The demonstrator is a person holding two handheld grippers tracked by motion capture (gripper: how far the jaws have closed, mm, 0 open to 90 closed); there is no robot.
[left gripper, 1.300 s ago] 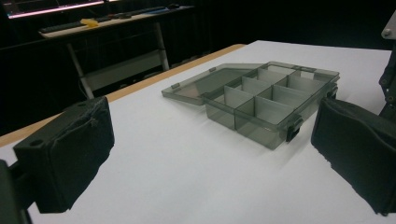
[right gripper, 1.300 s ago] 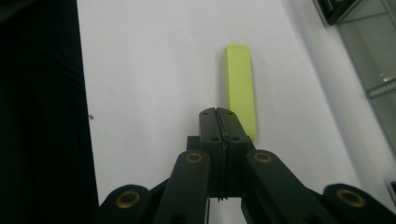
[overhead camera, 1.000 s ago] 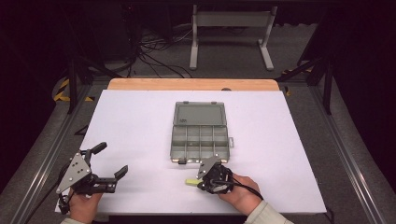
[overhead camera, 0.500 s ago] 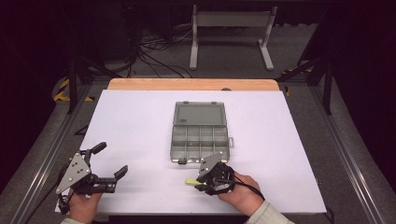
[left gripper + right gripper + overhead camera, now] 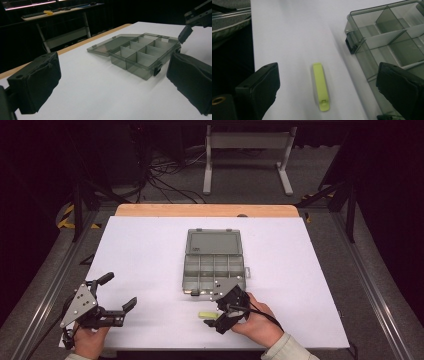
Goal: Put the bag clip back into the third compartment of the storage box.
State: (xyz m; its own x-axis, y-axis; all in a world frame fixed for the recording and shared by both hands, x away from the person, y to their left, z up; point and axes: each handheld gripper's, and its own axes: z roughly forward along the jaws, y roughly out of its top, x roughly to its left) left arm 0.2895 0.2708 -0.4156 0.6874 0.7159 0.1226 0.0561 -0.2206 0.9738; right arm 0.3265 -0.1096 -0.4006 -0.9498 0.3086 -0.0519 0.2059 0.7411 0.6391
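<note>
The right hand-held gripper (image 5: 218,317) is hanging released, its jaws having just been opening, over the yellow-green clip (image 5: 321,85) lying flat on the counter (image 5: 150,250) beside the open organiser box (image 5: 212,262). The left hand-held gripper (image 5: 117,292) is resting released, well apart.

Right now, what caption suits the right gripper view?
Open right gripper above a yellow-green clip lying beside the compartment box.

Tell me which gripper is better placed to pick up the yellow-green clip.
The right gripper: its jaws stand open directly over the yellow-green clip, beside the organizer box. The left gripper is far off at the table's left.
</note>
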